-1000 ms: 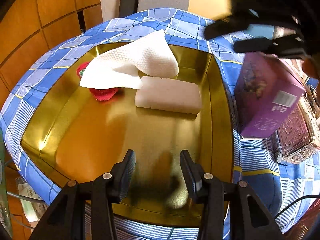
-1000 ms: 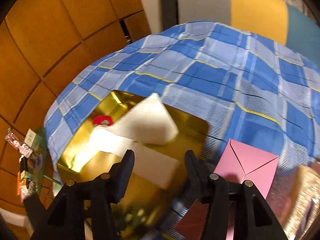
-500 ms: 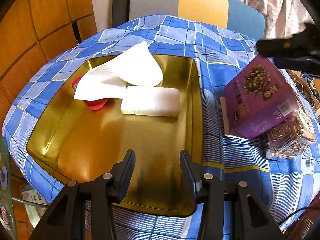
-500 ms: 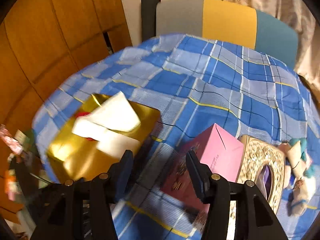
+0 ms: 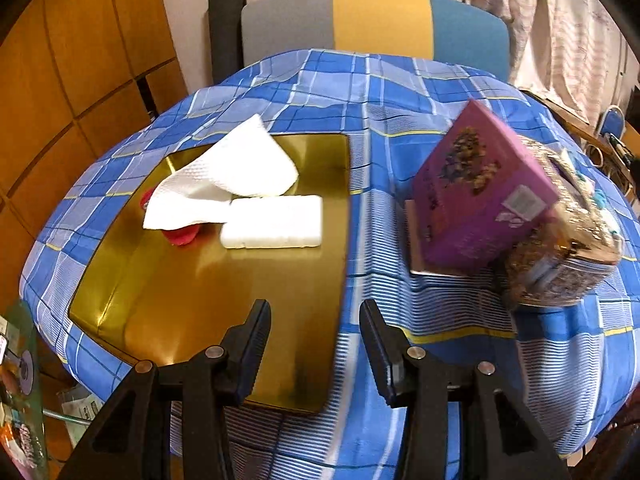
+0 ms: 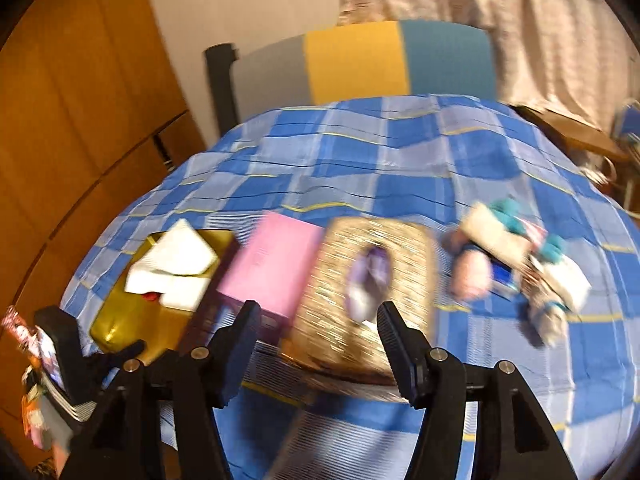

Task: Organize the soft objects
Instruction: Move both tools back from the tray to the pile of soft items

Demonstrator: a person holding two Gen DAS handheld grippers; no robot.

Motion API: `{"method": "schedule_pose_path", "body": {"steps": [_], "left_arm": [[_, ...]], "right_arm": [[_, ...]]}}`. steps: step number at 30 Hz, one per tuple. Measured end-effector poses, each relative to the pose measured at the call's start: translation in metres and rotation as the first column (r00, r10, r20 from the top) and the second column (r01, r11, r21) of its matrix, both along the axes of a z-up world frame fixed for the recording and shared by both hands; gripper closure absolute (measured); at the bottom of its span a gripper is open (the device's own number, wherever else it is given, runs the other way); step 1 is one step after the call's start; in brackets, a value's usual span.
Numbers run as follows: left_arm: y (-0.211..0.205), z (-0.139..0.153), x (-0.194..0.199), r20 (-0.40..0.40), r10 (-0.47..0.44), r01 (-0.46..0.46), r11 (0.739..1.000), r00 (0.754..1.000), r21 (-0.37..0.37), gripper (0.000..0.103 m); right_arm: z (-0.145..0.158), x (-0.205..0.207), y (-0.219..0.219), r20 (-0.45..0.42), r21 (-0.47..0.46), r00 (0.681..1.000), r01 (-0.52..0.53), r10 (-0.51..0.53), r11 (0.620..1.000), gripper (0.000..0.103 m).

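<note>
Both grippers had pulled back from the gold tray, jaws apart, holding nothing.
Left gripper [image 5: 314, 344] hovered over the gold tray [image 5: 200, 300] rim; paper towel [image 5: 224, 176], white sponge [image 5: 272, 222] and red piece [image 5: 182, 236] lay inside. Right gripper [image 6: 318, 344] had swung toward the soft toy pile [image 6: 516, 256] beyond the ornate box [image 6: 368, 292] on the worktop, likely next.

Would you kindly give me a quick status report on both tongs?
Left tongs open, empty, over gold tray. Right tongs open, empty. Soft toy pile loose on cloth. Purple box and glitter box stand between tray and toys.
</note>
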State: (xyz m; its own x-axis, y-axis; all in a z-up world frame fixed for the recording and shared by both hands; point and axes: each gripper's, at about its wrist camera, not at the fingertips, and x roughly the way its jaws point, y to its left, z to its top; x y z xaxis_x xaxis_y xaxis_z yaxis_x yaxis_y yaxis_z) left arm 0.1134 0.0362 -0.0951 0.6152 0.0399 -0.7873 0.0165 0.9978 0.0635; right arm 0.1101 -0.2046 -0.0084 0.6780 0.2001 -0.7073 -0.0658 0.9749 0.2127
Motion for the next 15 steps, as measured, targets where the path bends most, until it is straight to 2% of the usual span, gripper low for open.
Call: {"method": "schedule_pose_path", "body": {"steps": [5,8,11,15], "left_arm": [[-0.022,0.008,-0.017,0.017,-0.094,0.095,0.993,0.995,-0.071,0.057],[-0.047,0.007,-0.027,-0.001,-0.190,0.187,0.970,0.982,-0.155,0.057],[-0.081,0.007,-0.038,-0.002,-0.287,0.283,0.946,0.958,-0.159,0.057],[-0.124,0.005,-0.050,-0.008,-0.387,0.382,0.912,0.922,-0.146,0.057]], "right_arm": [[-0.025,-0.026,-0.053,-0.031,-0.037,0.991,0.126,-0.127,0.991,0.041],[-0.047,-0.038,-0.085,-0.086,-0.042,0.977,0.193,-0.196,0.980,0.041],[-0.072,-0.051,-0.118,-0.136,-0.052,0.954,0.262,-0.267,0.964,0.041],[-0.090,-0.068,-0.152,-0.148,-0.047,0.937,0.311,-0.315,0.949,0.041]]}}
